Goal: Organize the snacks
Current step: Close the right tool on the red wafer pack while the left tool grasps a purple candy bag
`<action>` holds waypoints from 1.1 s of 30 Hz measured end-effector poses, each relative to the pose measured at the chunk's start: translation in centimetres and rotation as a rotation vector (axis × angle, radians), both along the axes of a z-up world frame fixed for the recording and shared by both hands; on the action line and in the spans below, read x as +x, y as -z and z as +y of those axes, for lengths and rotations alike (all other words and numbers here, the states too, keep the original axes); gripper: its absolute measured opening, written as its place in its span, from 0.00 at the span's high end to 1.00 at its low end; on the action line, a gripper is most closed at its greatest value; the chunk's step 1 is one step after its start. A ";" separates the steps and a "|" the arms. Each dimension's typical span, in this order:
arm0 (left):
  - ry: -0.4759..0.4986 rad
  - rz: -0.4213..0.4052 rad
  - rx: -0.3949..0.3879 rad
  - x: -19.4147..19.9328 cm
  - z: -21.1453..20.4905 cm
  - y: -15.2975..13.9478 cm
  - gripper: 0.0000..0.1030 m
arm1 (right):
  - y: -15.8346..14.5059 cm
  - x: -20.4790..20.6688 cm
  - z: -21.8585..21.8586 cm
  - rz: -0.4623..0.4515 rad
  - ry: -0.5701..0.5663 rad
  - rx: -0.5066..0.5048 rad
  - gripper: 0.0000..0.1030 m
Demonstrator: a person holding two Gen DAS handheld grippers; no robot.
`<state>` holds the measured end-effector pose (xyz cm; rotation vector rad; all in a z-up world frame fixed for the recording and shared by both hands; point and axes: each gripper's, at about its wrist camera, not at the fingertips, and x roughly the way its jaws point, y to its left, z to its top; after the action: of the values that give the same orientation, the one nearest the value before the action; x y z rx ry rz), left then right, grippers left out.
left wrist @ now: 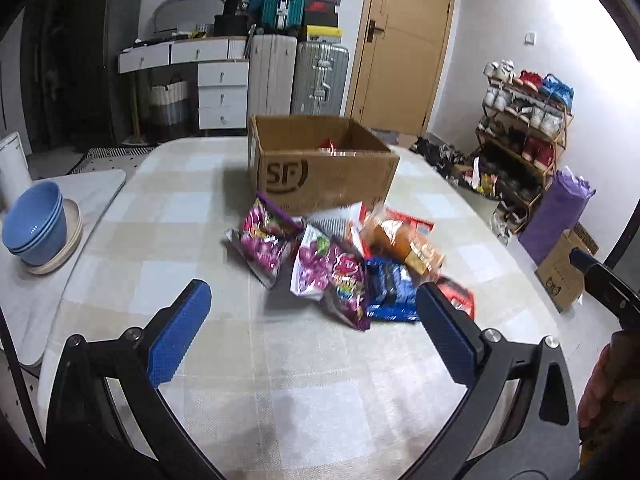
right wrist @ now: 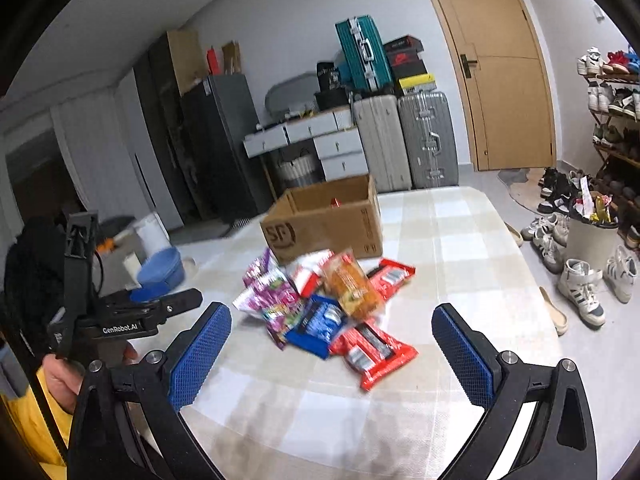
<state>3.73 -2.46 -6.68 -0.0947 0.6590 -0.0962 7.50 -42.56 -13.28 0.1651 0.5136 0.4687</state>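
Observation:
An open cardboard box [left wrist: 320, 168] marked SF stands on the checked table; it also shows in the right wrist view [right wrist: 324, 224], with something red inside. A pile of snack packs lies in front of it: purple candy bags [left wrist: 328, 276] [right wrist: 272, 296], a blue pack [left wrist: 390, 288] [right wrist: 320, 322], an orange bag [left wrist: 404, 246] [right wrist: 352, 284] and red packs [right wrist: 374, 354]. My left gripper [left wrist: 314, 300] is open and empty, above the table just short of the pile. My right gripper [right wrist: 332, 320] is open and empty, near the pile's front.
Stacked blue bowls [left wrist: 36, 228] sit on a side table at the left. The left gripper's body [right wrist: 120, 312] shows at the left of the right wrist view. Suitcases [left wrist: 296, 76], drawers, a door and a shoe rack [left wrist: 524, 136] stand beyond the table.

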 end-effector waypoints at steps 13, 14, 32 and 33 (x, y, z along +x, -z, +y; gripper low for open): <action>0.009 0.160 -0.064 5.7 0.4 7.1 0.01 | 6.1 5.9 0.6 0.187 -0.024 -0.019 0.01; 0.007 0.173 -0.075 6.1 0.4 7.6 0.01 | 6.4 6.2 0.6 0.195 -0.028 -0.021 0.01; -0.043 0.340 -0.368 14.2 0.3 12.2 0.01 | 10.1 12.9 4.1 0.282 -0.203 -0.244 0.27; -0.047 0.344 -0.372 14.6 0.1 12.2 0.01 | 10.2 13.1 4.0 0.288 -0.203 -0.238 0.33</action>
<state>18.36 -2.31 -18.89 -0.4929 0.9763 -0.1582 20.57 -38.55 -23.45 -0.0506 0.8690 0.5810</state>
